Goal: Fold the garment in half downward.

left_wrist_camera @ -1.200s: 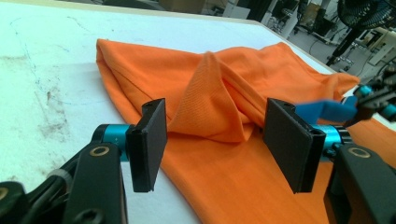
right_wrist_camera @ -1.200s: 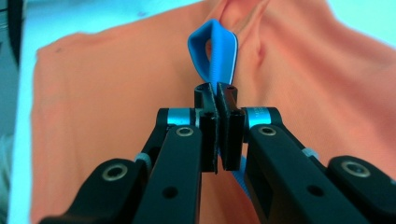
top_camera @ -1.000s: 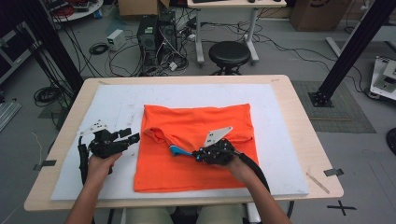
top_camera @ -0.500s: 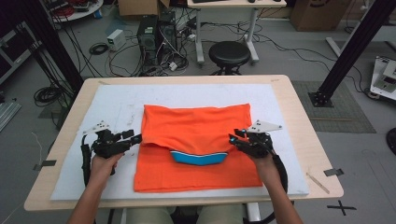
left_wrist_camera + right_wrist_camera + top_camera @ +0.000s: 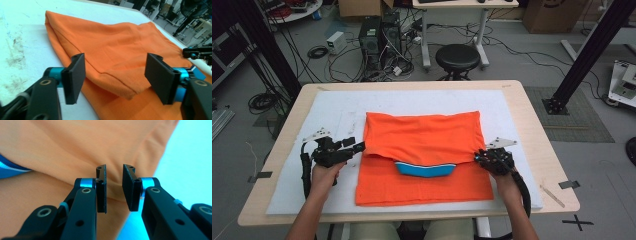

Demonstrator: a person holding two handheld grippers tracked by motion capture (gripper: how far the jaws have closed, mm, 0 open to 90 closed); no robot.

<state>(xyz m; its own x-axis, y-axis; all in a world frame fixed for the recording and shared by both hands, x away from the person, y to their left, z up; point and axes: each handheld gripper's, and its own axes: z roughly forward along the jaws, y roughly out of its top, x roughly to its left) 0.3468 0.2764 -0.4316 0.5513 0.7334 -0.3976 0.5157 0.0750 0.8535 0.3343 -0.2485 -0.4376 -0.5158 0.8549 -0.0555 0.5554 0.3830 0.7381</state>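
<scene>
Right tool (image 5: 478, 156) moved to orange shirt (image 5: 422, 137) edge, closing, holding nothing, left tool (image 5: 360, 147) opening wider

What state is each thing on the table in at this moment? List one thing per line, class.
Orange shirt: lying on the white mat, far part folded toward the person, blue collar showing below the fold.
Left gripper: jaws wide open, astride the fold's left corner, not pressing it.
Right gripper: jaws narrowly apart at the fold's right edge, having just closed somewhat.

orange shirt (image 5: 75, 150) runs off the right gripper view's edges, blurred.
</scene>
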